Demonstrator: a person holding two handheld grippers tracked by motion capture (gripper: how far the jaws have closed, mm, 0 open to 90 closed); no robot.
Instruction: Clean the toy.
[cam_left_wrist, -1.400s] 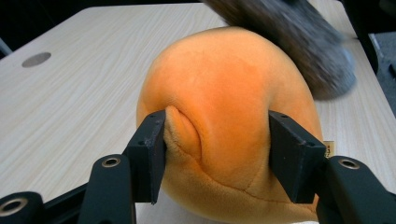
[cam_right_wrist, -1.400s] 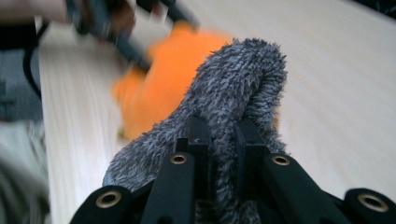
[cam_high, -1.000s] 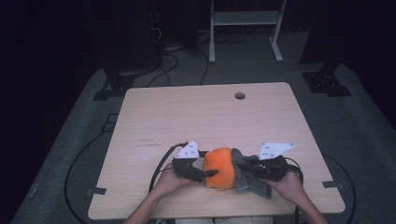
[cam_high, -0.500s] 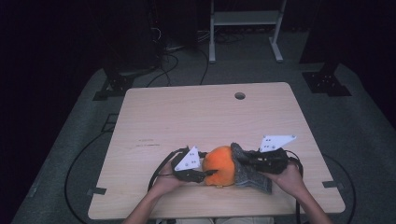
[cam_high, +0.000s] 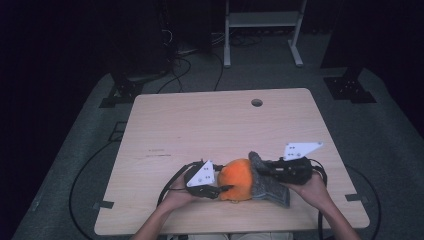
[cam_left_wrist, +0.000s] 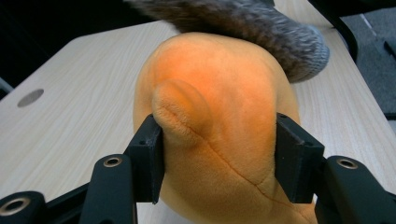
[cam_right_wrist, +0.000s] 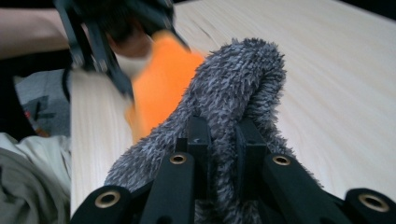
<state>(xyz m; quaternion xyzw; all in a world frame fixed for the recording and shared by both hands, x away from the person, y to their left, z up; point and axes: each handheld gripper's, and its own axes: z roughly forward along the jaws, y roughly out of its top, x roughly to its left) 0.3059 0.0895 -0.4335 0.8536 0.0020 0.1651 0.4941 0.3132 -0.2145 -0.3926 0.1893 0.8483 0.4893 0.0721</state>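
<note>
An orange plush toy (cam_high: 236, 179) is seen at lower centre of the high view, resting on the wooden table (cam_high: 210, 130) near its front edge. A grey fuzzy sock (cam_high: 267, 181) is draped against the toy's right side, touching it.

The left gripper (cam_high: 226, 188) is at lower left-centre of that frame. In the left gripper view the toy (cam_left_wrist: 219, 121) is flanked by both jaws w/ the pads pressed into the plush: clamped on the toy. Jaws have just been closing, then eased a little wider, toy between them throughout.

The right gripper (cam_high: 261, 167) is at lower right-centre. In the right gripper view its jaws are pinched tight on a fold of the sock (cam_right_wrist: 233, 107), lifted off the table approx. at frame centre.
</note>
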